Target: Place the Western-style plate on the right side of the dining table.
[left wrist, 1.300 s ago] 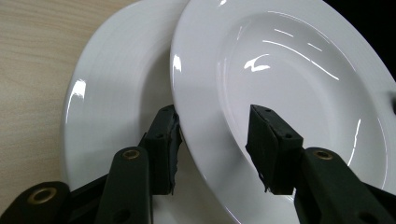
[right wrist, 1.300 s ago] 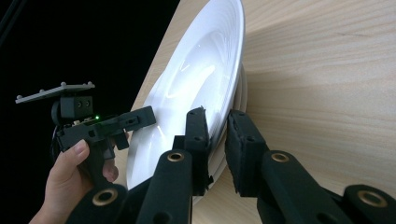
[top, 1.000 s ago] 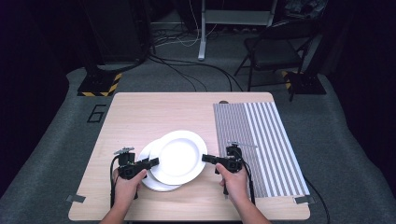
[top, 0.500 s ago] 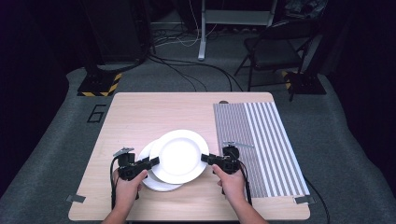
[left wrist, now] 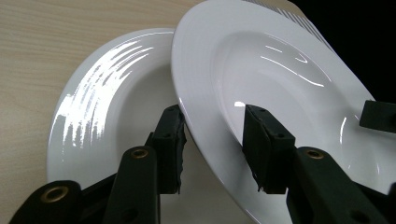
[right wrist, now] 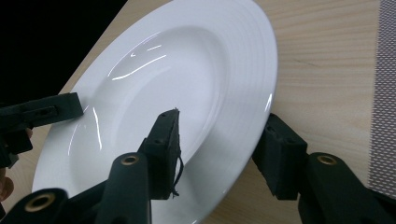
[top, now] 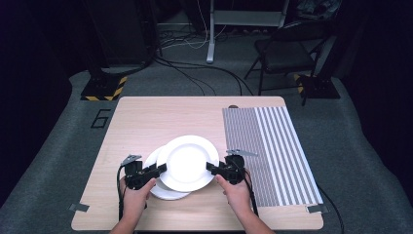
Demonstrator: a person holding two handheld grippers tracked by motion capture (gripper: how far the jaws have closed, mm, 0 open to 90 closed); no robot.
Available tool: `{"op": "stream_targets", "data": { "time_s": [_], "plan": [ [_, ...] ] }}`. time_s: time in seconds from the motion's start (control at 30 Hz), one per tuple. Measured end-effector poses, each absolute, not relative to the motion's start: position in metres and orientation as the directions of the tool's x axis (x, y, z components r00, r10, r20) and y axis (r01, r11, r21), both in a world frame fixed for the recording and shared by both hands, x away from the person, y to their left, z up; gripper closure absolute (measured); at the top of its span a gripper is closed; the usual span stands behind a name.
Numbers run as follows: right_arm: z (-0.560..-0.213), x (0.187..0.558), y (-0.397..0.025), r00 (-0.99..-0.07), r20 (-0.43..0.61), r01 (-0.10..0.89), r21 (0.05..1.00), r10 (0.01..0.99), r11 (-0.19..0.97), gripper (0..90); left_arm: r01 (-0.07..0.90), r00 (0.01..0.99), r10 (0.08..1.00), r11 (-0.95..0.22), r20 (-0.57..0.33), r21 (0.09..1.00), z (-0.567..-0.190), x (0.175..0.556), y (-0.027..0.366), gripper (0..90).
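Upper plate (top: 186,162) clamped between left tool (top: 159,169) and right tool (top: 211,168), over lower plate (top: 163,191), beside striped mat (top: 272,151).

A single dark numeral "6" (top: 101,118) is showing on the grey floor (top: 58,146), just off the far left corner of the wooden surface (top: 146,122). A yellow-and-black hazard-striped edge (top: 104,91) is marking a stand base farther back. No other text is reading clearly anywhere.

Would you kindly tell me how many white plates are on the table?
2: the upper plate between both grippers, and the lower plate beneath it toward the left gripper.
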State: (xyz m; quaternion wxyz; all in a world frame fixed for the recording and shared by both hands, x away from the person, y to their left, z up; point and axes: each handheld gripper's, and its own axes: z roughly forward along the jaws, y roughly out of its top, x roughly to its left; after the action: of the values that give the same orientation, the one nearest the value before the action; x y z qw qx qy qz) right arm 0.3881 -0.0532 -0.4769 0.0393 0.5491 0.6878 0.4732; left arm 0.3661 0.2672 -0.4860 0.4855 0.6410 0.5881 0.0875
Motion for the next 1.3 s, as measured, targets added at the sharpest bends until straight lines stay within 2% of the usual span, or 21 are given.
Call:
{"op": "stream_targets", "data": {
  "time_s": [0.07, 0.1, 0.23, 0.7, 1.3],
  "plan": [
    [-0.477, 0.388, -0.052, -0.394, 0.462, 0.717, 0.696, 0.795, -0.049, 50.6, 0.664, 0.297, 0.843, 0.154, -0.448, 0.731, -0.486, 0.366, 0.267, 59.0],
    [-0.477, 0.386, -0.048, -0.398, 0.439, 0.705, 0.708, 0.806, -0.038, 47.1, 0.666, 0.302, 0.846, 0.142, -0.438, 0.733, -0.486, 0.365, 0.267, 58.9],
    [-0.478, 0.381, -0.041, -0.396, 0.368, 0.673, 0.739, 0.841, -0.006, 45.1, 0.66, 0.295, 0.854, 0.142, -0.428, 0.738, -0.486, 0.364, 0.263, 58.7],
    [-0.482, 0.371, -0.031, -0.387, 0.271, 0.628, 0.777, 0.881, 0.037, 44.7, 0.614, 0.29, 0.876, 0.138, -0.385, 0.777, -0.483, 0.359, 0.259, 58.7],
    [-0.479, 0.369, -0.031, -0.391, 0.246, 0.613, 0.789, 0.887, 0.051, 44.9, 0.562, 0.312, 0.895, 0.097, -0.319, 0.822, -0.477, 0.353, 0.254, 58.1]
  ]
}}
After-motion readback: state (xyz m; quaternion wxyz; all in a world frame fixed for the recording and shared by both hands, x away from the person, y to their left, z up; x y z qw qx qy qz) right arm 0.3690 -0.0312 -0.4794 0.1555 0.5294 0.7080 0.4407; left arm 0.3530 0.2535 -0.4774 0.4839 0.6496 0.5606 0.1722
